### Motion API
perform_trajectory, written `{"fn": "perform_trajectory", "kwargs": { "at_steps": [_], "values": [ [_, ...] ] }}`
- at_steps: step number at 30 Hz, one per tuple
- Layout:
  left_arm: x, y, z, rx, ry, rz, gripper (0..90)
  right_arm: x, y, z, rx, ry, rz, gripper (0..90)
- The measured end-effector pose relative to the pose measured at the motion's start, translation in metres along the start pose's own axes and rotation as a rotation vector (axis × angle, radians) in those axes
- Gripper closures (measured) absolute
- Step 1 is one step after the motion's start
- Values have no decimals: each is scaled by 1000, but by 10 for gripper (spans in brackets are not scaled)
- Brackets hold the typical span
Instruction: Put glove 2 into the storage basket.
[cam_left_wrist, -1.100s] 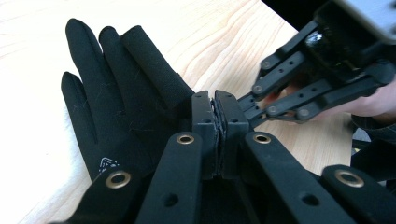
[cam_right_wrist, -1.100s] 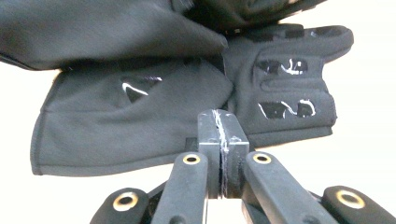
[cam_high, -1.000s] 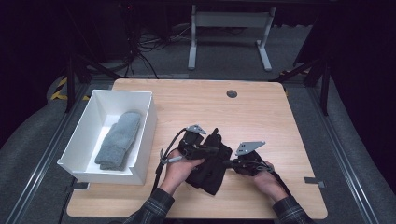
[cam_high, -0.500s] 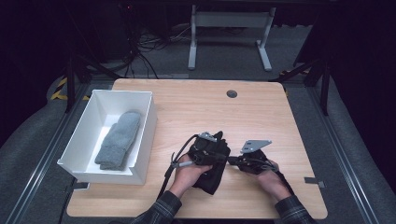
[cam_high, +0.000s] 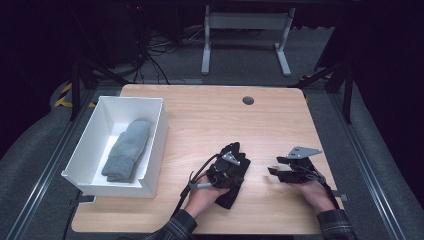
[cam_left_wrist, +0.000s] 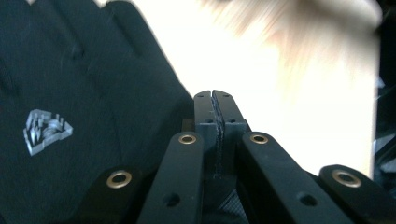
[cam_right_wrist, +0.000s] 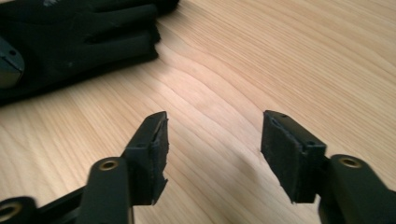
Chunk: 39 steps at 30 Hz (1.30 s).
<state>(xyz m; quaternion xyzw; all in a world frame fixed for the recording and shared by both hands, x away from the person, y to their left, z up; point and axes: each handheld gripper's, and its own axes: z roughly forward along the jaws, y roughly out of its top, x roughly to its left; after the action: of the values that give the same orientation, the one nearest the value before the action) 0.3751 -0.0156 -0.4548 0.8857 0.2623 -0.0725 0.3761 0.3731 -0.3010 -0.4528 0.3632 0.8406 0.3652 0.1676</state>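
Right gripper (cam_high: 274, 167) has pulled away toward frame right, jaws just opening, nothing between them. Left gripper (cam_high: 231, 161) is resting on the black glove (cam_high: 239, 170), jaws closed together, lower centre of the tabletop (cam_high: 210, 115).

Left gripper (cam_high: 231, 159) on black glove (cam_high: 231, 175)

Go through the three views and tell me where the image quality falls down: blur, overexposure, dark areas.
High view: table evenly lit, surroundings near black. Left gripper view: tabletop blown out to white, streaky motion blur at top, black glove underexposed, left gripper close and soft. Right gripper view: wood grain sharp, right gripper slightly soft.
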Motion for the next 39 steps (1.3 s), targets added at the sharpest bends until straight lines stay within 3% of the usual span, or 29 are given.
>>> {"fn": "perform_trajectory", "kwargs": {
  "at_steps": [5,9,15,21,24,27,30,34,39],
  "values": [
    [2,-2,-9,33,53,21,898,-5,-8,2,28,-10,3,332],
    [9,-7,-20,50,69,13,897,-6,-11,2,38,-6,2,310],
    [15,-15,-33,67,90,10,897,-5,-12,5,29,-12,-3,258],
    [20,-27,-49,84,146,11,897,-6,-14,7,6,-17,-3,201],
    [22,-29,-53,82,149,13,890,-6,-15,8,-1,-23,-1,178],
    [23,-28,-60,56,151,17,812,-6,-15,8,0,-23,-3,176],
    [22,-23,-69,7,181,43,709,-6,-15,8,1,-24,-2,168],
    [27,-16,-77,-32,236,72,493,-6,-15,8,1,-25,-1,166],
    [37,-11,-78,-38,279,96,314,-6,-15,8,2,-25,0,165]
  ]
}}
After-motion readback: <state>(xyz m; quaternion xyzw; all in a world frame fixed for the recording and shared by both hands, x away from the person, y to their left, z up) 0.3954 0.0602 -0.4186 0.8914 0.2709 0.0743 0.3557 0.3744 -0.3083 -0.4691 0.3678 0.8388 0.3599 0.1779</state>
